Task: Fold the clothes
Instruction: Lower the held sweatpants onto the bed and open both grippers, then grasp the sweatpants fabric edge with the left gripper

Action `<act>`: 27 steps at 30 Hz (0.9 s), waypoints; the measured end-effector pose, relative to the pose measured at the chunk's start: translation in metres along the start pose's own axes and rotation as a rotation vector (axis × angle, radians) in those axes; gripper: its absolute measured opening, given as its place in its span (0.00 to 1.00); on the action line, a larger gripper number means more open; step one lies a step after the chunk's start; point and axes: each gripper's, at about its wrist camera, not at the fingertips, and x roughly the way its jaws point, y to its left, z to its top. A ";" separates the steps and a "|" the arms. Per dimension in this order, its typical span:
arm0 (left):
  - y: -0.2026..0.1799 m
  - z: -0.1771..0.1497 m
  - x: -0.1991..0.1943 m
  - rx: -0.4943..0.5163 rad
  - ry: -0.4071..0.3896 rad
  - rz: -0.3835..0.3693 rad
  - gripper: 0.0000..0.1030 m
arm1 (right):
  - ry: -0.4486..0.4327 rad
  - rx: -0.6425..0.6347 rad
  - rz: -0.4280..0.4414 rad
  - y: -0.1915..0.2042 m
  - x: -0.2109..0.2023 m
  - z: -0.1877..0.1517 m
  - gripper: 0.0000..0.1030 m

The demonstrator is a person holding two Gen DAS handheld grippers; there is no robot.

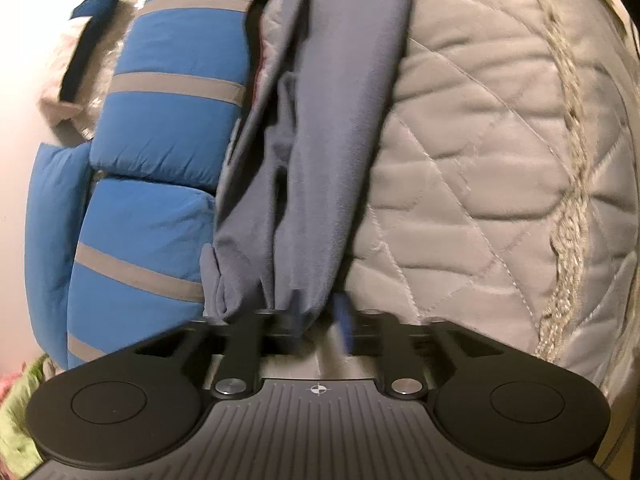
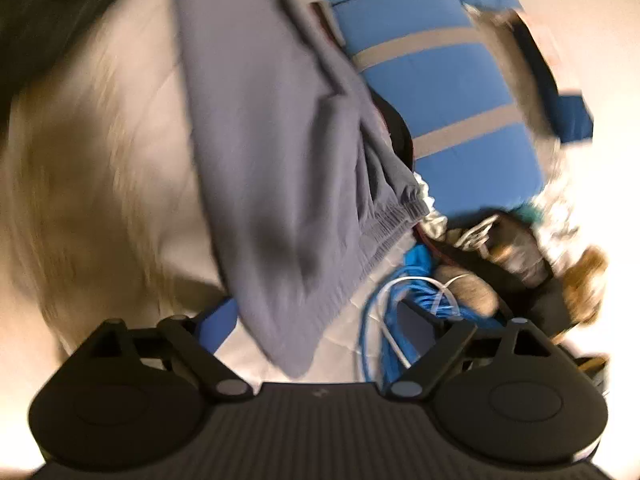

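Note:
A grey-blue garment [image 1: 320, 140] lies stretched along a quilted beige bedspread [image 1: 480, 160]. In the left wrist view its bunched end sits between the fingers of my left gripper [image 1: 302, 320], which stand partly apart; one blue pad [image 1: 343, 318] shows bare beside the cloth. The right wrist view is blurred. There the garment [image 2: 272, 160] shows an elastic waistband [image 2: 400, 216], and its near end lies loose between the widely spread fingers of my right gripper [image 2: 320, 332], touching neither.
Blue cushions with grey stripes [image 1: 160, 120] [image 2: 440, 80] line the bed beside the garment. A tangle of blue and white cords [image 2: 384, 320] and dark clutter [image 2: 520, 260] lie close to my right gripper. Green cloth [image 1: 20, 400] shows at the lower left.

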 end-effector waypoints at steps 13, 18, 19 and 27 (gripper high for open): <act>0.064 -0.010 -0.026 -0.314 -0.047 -0.013 0.64 | -0.109 0.287 0.102 -0.066 0.035 0.094 1.00; 0.093 -0.012 -0.022 -0.496 -0.029 -0.011 0.64 | -0.155 0.381 0.109 -0.075 0.046 0.149 1.00; 0.097 -0.014 -0.020 -0.525 -0.015 -0.009 0.64 | -0.166 0.399 0.109 -0.077 0.046 0.161 1.00; 0.129 -0.039 0.021 -0.794 0.128 -0.057 0.64 | -0.242 0.424 0.072 -0.062 0.026 0.255 1.00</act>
